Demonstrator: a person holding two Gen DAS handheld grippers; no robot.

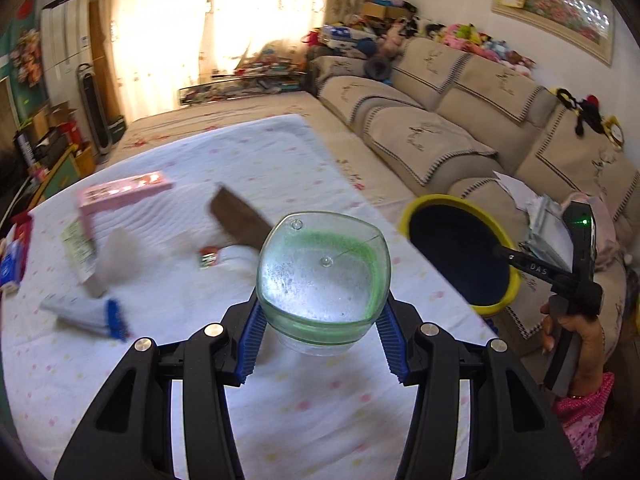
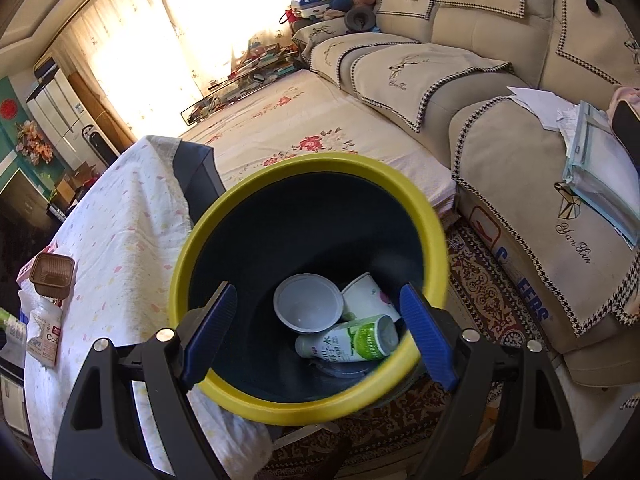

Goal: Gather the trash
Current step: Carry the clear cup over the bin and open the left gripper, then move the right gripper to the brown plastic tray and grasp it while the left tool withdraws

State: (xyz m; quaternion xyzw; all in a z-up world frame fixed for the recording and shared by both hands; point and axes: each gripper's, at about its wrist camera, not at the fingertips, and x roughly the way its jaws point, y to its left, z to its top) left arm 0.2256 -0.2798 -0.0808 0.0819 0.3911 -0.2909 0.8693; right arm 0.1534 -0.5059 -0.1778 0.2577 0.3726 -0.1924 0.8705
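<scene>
A clear plastic cup (image 1: 323, 280), its inside filmed with green residue, sat clamped between the blue pads of the left hand-held gripper (image 1: 322, 334) at lower centre of the left wrist view, held above the cloth-covered worktop (image 1: 280, 408). Its base faced the camera, apparently on its way to the yellow-rimmed trash bin (image 2: 432, 216), which appeared at the right of that frame beside the worktop's edge. The right hand-held gripper (image 2: 320, 338) hung over the bin's mouth with its jaws apart and nothing between them, seemingly kept clear for the drop. Inside the bin lay a white bowl (image 2: 308, 304), a paper cup (image 2: 366, 294) and a green-labelled bottle (image 2: 348, 344). More litter waited on the worktop, including a pink box (image 1: 124, 194) at left.
</scene>
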